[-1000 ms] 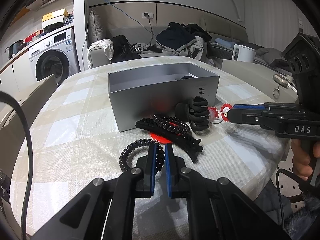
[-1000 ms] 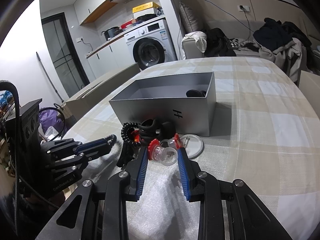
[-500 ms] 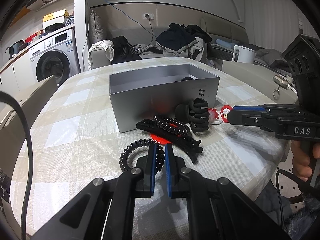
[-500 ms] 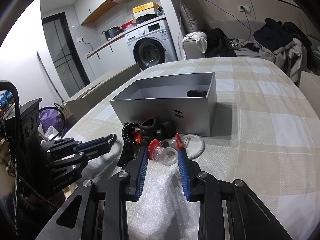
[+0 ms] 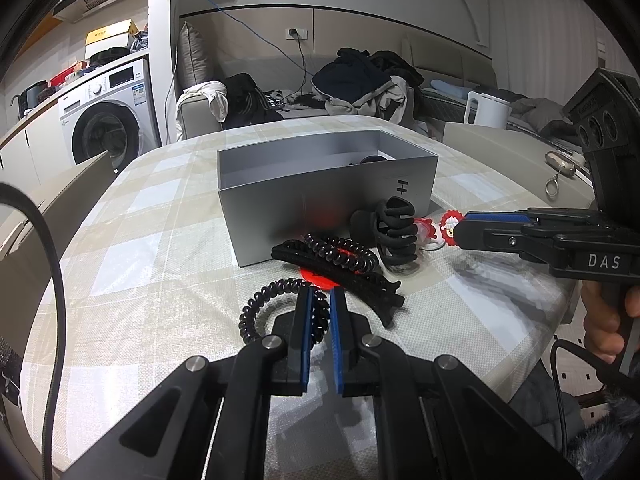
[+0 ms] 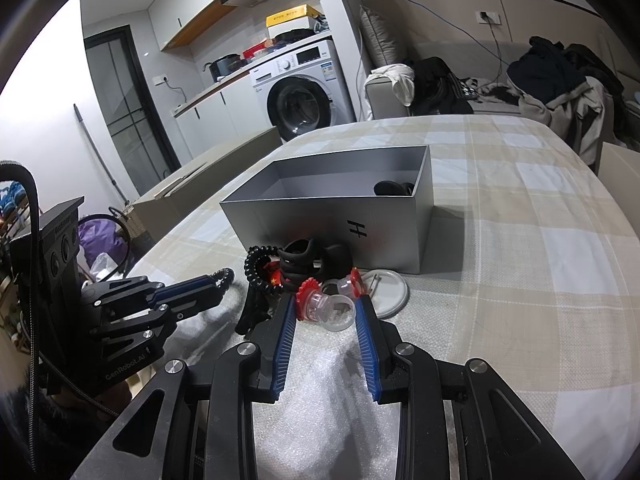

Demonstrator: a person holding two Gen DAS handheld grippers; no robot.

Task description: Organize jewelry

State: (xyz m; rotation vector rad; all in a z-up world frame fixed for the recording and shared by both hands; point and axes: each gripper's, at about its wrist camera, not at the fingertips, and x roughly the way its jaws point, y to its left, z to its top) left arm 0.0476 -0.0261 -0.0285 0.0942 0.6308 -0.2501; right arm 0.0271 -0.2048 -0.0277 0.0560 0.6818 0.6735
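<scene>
**Both jaws set on small pieces in front of the grey box**

The left gripper (image 5: 319, 306) has its jaws drawn narrow around one side of the black spiral hair tie (image 5: 280, 304), whose coil runs between the blue pads; whether they actually pinch it I cannot tell. The right gripper (image 6: 326, 312) stands with jaws wide, the clear ring with a red rosette (image 6: 326, 308) lying between their tips, not yet squeezed.

The hair tie looks light, springy and soft, so it should squash and may slip sideways; a bite across a single strand of the coil seems best. The ring looks hard, smooth and light, likely to skid or pop out unless taken across its band.

Ahead of the left jaws lie a long black clip (image 5: 340, 276) and a black claw clip (image 5: 394, 232), then the grey box (image 5: 320, 196).

Only the right wrist view shows the ring's clear band, a round clear lid (image 6: 386, 290) and a dark item already inside the box (image 6: 394, 189). The left view shows the right gripper side-on, which hides its opening.
</scene>
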